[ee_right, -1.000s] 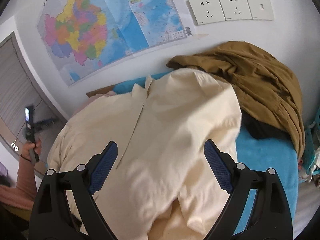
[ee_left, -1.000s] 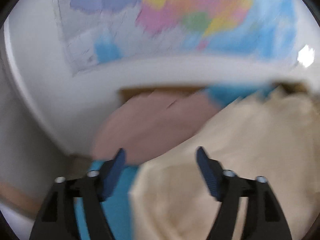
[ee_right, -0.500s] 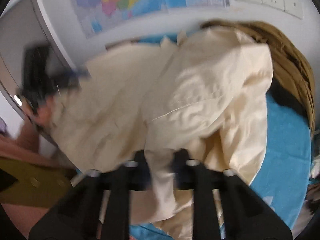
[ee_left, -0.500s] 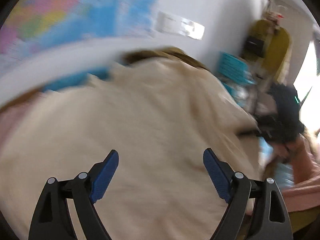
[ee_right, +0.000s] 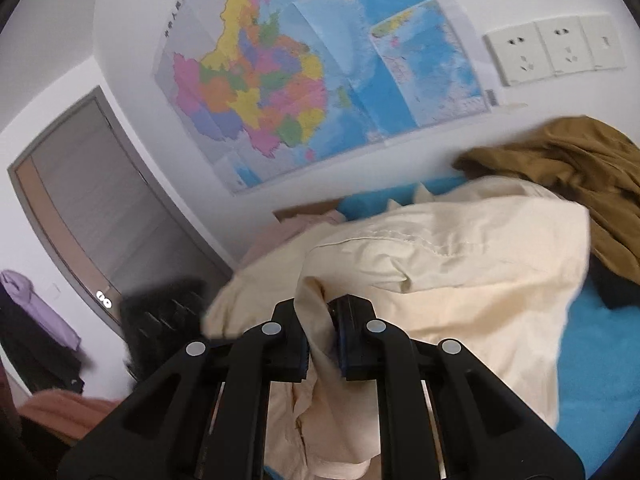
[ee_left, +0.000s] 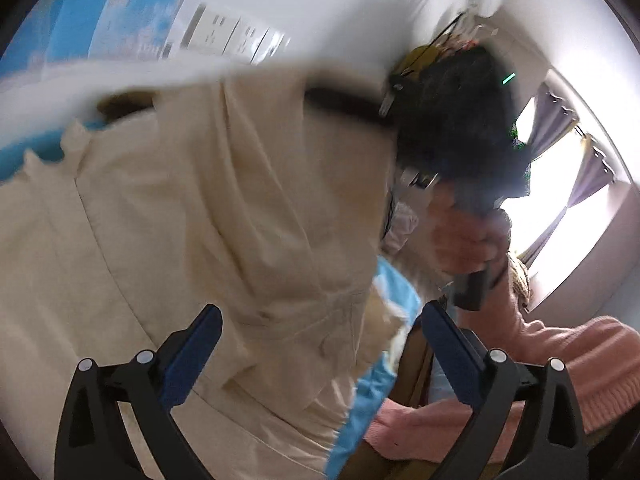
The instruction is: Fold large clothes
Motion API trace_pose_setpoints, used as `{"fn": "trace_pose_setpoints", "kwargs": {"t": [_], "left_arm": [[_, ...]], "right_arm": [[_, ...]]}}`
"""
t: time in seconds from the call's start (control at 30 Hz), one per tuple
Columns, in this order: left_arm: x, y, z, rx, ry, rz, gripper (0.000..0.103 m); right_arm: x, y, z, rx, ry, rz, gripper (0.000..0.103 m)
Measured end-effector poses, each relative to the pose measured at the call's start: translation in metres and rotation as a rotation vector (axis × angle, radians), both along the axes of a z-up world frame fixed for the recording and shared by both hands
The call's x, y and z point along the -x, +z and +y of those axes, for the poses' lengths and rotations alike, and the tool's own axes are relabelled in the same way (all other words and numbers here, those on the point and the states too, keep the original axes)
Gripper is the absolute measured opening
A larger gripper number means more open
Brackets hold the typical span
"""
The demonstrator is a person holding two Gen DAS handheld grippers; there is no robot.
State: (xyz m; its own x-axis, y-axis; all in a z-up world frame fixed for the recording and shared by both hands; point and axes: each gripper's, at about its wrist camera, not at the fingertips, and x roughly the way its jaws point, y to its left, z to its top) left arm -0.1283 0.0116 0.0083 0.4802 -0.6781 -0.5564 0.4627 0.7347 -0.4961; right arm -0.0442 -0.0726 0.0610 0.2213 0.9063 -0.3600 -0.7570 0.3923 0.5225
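Pinching a bunched fold of the cream shirt (ee_right: 440,276) between its pads, the right gripper (ee_right: 322,344) has its jaws nearly together, with cloth rising through the narrow gap and draping down over its black frame. Ahead of that gripper the shirt spreads in a crumpled mound over the blue sheet (ee_right: 592,344), its collar points at the far edge. Beyond and to the right of it lies a brown garment (ee_right: 580,176), touching the shirt's far side. A coloured map (ee_right: 304,76) hangs on the wall above, with white wall sockets (ee_right: 556,52) to its right.

The left gripper (ee_left: 320,344) is spread wide and its jaws are opening; nothing is clamped, and the cream shirt (ee_left: 200,208) lies under and ahead of its blue pads. To its right a hand (ee_left: 468,240) in a pink sleeve (ee_left: 576,364) grasps the blurred black body of the other gripper.
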Motion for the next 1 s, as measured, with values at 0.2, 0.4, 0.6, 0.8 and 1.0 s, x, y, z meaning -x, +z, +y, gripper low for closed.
{"fn": "trace_pose_setpoints", "kwargs": {"t": [0.2,0.4,0.6,0.8,1.0], "left_arm": [[-0.031,-0.002,0.041,-0.116,0.121,0.052,0.016],[-0.032,0.027,0.123,-0.082,0.250,0.130,0.031],[-0.025,0.011,0.182,-0.116,0.444,0.246,0.039],[-0.022,-0.006,0.185,-0.175,0.452,0.270,0.073],[-0.039,-0.014,0.194,-0.273,0.489,0.274,0.006]], "right_arm": [[-0.033,-0.005,0.028,-0.048,0.027,0.067,0.019],[-0.044,-0.042,0.038,0.151,0.037,0.111,0.060],[-0.043,-0.084,0.017,0.409,-0.028,0.105,0.075],[-0.043,-0.066,0.005,0.480,-0.173,-0.104,0.081],[-0.080,-0.078,0.014,0.425,-0.219,-0.023,0.077]]}}
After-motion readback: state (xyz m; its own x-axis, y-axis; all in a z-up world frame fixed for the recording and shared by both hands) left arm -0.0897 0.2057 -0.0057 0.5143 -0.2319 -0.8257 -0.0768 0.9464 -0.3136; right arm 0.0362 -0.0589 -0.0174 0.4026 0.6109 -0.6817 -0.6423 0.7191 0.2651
